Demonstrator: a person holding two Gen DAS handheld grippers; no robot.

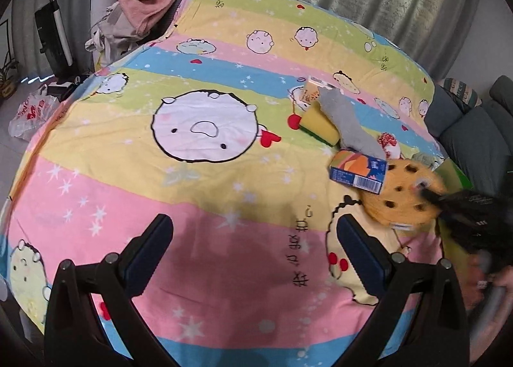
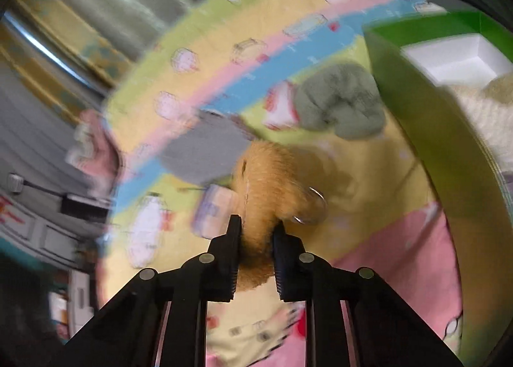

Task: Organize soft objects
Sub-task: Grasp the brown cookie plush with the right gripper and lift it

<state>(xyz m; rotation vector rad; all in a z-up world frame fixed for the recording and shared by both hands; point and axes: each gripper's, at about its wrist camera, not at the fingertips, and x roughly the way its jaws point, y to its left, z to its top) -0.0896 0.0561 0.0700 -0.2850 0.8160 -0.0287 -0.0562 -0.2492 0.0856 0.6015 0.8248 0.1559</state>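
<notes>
My right gripper is shut on the edge of an orange cookie-shaped plush and holds it over the bed; it shows as a round orange plush with dark spots in the left wrist view, with the right gripper at its right side. My left gripper is open and empty above the pink stripe of the striped cartoon bedsheet. A grey sock, a yellow sponge and a blue-orange carton lie near the plush. A grey-green cloth bundle lies beyond it.
A green box with a white inner tray and a cream fluffy item stands at the right. A small orange carton lies behind the sponge. Clothes are piled at the bed's far left. A sofa stands right.
</notes>
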